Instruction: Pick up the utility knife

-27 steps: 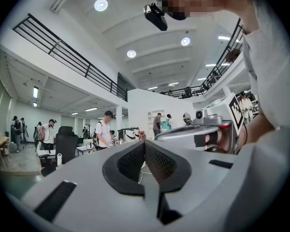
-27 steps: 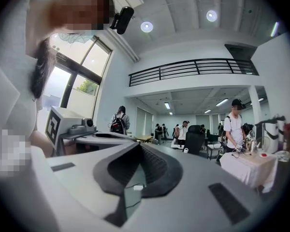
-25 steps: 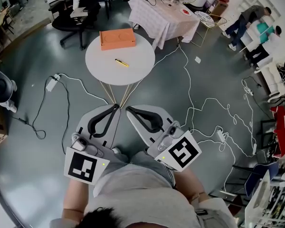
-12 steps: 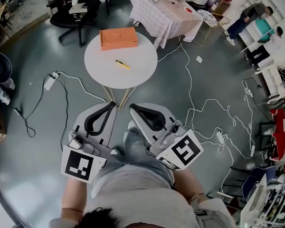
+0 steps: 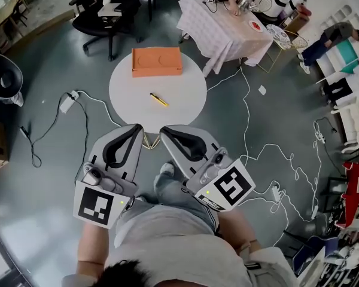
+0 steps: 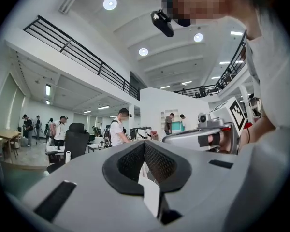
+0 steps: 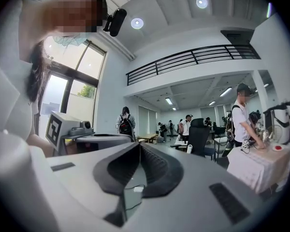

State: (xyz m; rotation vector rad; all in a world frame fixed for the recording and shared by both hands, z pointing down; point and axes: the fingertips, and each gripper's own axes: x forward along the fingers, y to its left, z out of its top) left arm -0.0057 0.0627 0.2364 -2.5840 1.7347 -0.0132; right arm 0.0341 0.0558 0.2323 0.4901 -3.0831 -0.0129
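**Q:** Where is the utility knife?

**A:** The yellow utility knife (image 5: 159,100) lies alone near the middle of the round white surface (image 5: 188,94), in the upper centre of the head view. It sits just below an orange box (image 5: 157,61).

**Q:** And the grippers?

**A:** Both are held at centre frame, apart from the knife, their tips near the surface's lower edge. The left gripper (image 5: 135,131) has its jaws pressed together with nothing between them. The right gripper (image 5: 167,134) is likewise closed and empty.
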